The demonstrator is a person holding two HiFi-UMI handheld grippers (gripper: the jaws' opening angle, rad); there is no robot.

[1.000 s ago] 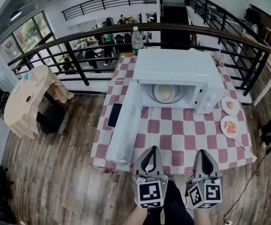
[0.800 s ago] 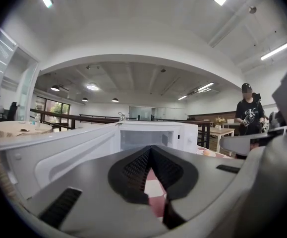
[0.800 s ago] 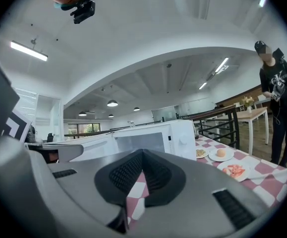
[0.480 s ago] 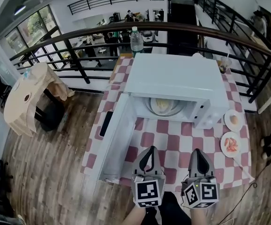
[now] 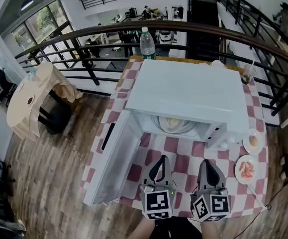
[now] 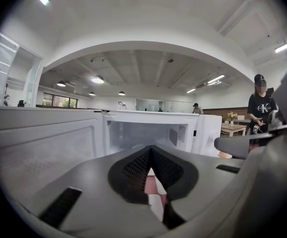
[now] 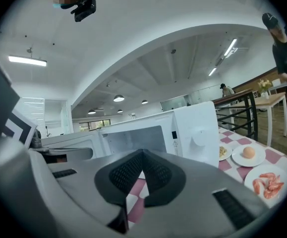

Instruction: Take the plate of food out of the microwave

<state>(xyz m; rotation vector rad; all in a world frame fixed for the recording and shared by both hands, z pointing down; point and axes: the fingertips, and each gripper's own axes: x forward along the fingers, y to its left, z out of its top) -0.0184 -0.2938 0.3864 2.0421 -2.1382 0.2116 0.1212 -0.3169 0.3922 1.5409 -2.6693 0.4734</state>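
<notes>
Now, claw states first. My left gripper (image 5: 161, 158) has its jaws drawn together at the tips, with nothing between the pads. Through the slit behind them only the checked tablecloth (image 5: 183, 148) shows. My right gripper (image 5: 204, 162) reads the same: jaws closed tip to tip, empty. I hold the two side by side over the near part of the table. Both point toward the microwave (image 5: 186, 96) and touch nothing.

The microwave door (image 5: 109, 158) stands open on the left, alongside the left gripper and apart from it.

The plate of food (image 5: 173, 125) sits inside the microwave cavity. From the head view only its front arc shows under the microwave's top edge, with pale food on it. It lies ahead of both claws, between their two lines and nearer the left one. A strip of bare cloth separates the claw tips from the cavity mouth.

In the left gripper view, the left gripper (image 6: 150, 148) is aimed into the open cavity (image 6: 143, 133). I cannot make out the plate there.

In the right gripper view, the right gripper (image 7: 142, 152) is aimed at the cavity's right part, beside the control panel (image 7: 195, 128).

On the cloth to the right of the right gripper are a shrimp plate (image 5: 246, 169) and, beyond it, a small plate (image 5: 253, 142) with one round pale item. Both are well apart from the claw.
</notes>
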